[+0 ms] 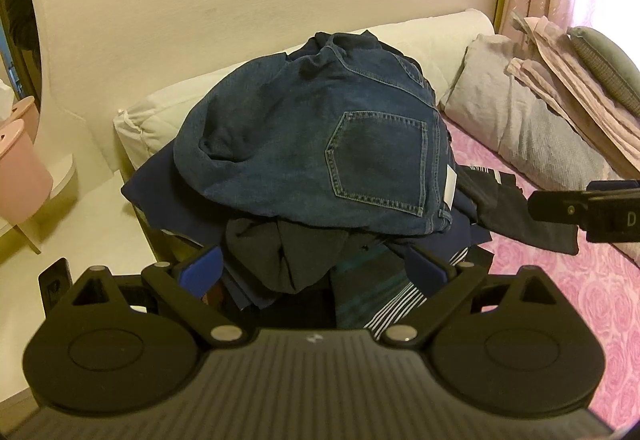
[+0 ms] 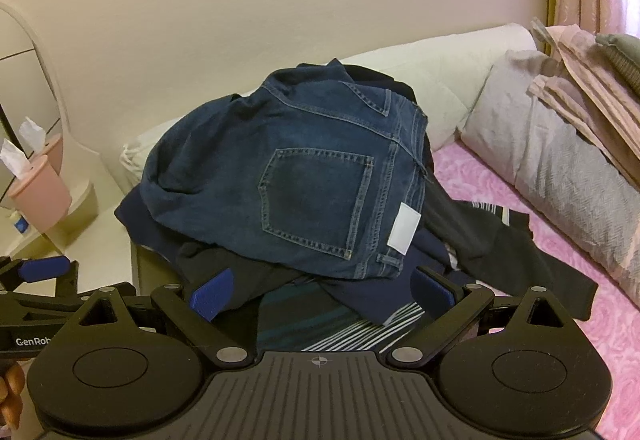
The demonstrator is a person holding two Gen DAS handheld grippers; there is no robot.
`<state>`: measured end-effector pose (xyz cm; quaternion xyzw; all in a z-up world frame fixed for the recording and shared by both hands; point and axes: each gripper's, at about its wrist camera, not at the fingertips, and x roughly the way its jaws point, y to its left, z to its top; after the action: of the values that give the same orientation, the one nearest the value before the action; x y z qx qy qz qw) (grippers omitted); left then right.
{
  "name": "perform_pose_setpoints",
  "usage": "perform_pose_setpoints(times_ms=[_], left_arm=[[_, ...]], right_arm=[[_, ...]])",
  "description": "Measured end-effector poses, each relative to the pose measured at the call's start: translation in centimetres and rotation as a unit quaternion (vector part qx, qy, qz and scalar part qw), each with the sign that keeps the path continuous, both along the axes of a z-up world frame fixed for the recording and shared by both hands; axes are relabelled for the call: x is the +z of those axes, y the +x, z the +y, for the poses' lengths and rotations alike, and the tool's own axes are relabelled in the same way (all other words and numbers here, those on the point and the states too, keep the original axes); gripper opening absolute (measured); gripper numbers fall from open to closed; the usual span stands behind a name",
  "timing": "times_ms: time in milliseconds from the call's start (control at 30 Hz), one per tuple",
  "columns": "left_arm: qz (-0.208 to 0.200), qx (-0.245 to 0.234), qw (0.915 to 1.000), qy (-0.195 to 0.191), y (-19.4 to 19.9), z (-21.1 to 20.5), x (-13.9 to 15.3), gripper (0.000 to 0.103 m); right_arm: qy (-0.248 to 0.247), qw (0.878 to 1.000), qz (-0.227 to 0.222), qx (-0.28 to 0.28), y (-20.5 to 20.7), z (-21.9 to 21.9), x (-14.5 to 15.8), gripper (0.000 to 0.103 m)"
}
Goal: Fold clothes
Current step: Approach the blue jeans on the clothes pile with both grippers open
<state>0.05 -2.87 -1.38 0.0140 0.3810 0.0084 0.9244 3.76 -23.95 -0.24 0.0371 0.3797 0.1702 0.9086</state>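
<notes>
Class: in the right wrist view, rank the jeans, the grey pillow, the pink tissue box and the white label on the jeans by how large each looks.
1. jeans
2. grey pillow, cut off by the frame edge, so its true extent is unsure
3. pink tissue box
4. white label

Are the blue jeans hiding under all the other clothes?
No, the jeans lie on top of the pile of dark clothes, with their back pocket showing.
</notes>
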Motion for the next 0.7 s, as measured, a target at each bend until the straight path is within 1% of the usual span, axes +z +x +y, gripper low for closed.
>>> perform_pose_setpoints(times_ms=[367,700], left_arm=[[0.003,0.003,1.0,0.002,0.2,-0.7,-0.2,0.096],[0.004,0.011,0.9999,0.011,1.1,-2.3,-0.4,0.096]], right_arm=[[0.004,1.0,0.003,0.001,0.3,-0.6,-0.3,0.098],[0.009,1.0,0.009,0.004,1.6,-2.1,-0.9,0.098]])
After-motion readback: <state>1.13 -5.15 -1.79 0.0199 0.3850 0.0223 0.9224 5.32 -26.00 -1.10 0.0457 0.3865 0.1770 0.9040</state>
